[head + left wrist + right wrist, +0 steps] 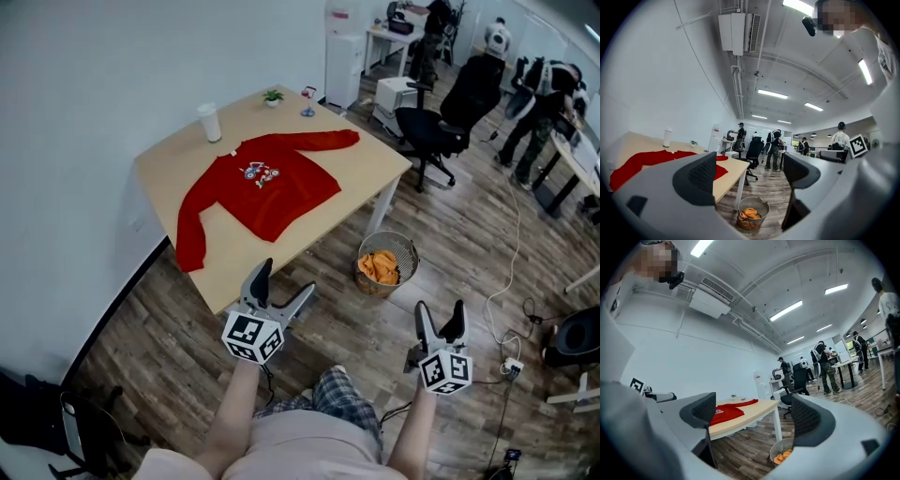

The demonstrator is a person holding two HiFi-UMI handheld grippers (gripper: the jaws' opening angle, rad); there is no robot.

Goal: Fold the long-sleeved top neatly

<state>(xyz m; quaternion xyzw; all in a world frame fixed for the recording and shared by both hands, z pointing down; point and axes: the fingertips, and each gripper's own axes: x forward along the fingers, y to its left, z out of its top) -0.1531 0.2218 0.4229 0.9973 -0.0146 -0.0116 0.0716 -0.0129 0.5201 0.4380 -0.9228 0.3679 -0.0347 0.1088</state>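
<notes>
A red long-sleeved top (261, 186) lies spread flat on a light wooden table (370, 169), sleeves stretched out, a small print on its chest. The top (642, 161) also shows at the left in the left gripper view, and the top (727, 411) is small and distant in the right gripper view. My left gripper (284, 288) hovers over the floor just short of the table's near edge, jaws open and empty. My right gripper (441, 322) is held further right over the floor, also open with nothing between its fingers.
A white cup (209, 123), a small potted plant (273, 96) and a small stand (308, 101) sit at the table's far side. A wire basket (385, 262) with orange cloth stands on the floor by the table leg. Office chair (436, 131) and people stand beyond.
</notes>
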